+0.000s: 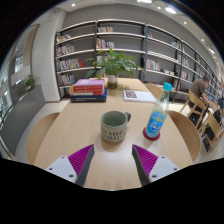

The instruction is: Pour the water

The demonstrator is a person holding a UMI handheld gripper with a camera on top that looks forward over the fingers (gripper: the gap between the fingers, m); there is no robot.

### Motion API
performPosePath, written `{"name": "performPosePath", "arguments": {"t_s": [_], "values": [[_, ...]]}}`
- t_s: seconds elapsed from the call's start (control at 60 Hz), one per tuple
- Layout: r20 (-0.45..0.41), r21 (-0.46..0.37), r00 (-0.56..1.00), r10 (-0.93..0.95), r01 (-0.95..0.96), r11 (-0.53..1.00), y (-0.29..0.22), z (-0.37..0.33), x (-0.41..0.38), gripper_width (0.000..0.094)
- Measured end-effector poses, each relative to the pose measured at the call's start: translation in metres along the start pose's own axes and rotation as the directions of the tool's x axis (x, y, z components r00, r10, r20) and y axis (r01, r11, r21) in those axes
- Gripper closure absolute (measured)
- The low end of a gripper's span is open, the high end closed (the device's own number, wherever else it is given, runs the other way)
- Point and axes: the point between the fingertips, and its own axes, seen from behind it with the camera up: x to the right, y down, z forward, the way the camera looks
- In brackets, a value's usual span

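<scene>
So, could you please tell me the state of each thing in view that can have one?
Gripper: open, holding nothing.
Mug: upright on the table, just ahead of the fingers; contents not visible.
Bottle: upright, cap on, right of the mug.
Books: closed, stacked.
Potted plant: upright.

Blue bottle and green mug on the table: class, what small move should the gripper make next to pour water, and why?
Probably advance toward the blue bottle and centre the fingers on it. The gripper is open and holds nothing; the bottle stands upright beyond its fingers, beside the green mug.
</scene>
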Motion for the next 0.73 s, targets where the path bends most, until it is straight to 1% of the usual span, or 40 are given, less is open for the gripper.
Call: {"name": "performPosePath", "arguments": {"t_s": [0.167, 0.25, 0.267, 0.367, 0.5, 0.65, 0.733], "values": [[0.037, 0.095, 0.999, -0.010, 0.006, 0.995, -0.051, -0.032, -0.048, 0.0167], [0.046, 0.121, 0.999, -0.010, 0.004, 0.993, -0.069, -0.047, -0.065, 0.0165], [0.048, 0.129, 0.999, -0.012, 0.005, 0.992, -0.073, -0.041, -0.067, 0.0166], [0.048, 0.159, 0.999, -0.021, 0.013, 0.987, -0.092, -0.067, -0.082, 0.0165], [0.039, 0.184, 0.999, -0.026, 0.018, 0.983, -0.105, -0.080, -0.094, 0.0167], [0.067, 0.210, 0.998, -0.002, -0.012, 0.978, -0.113, -0.091, -0.108, 0.0166], [0.068, 0.216, 0.998, 0.008, -0.023, 0.976, -0.113, -0.094, -0.111, 0.0168]]}}
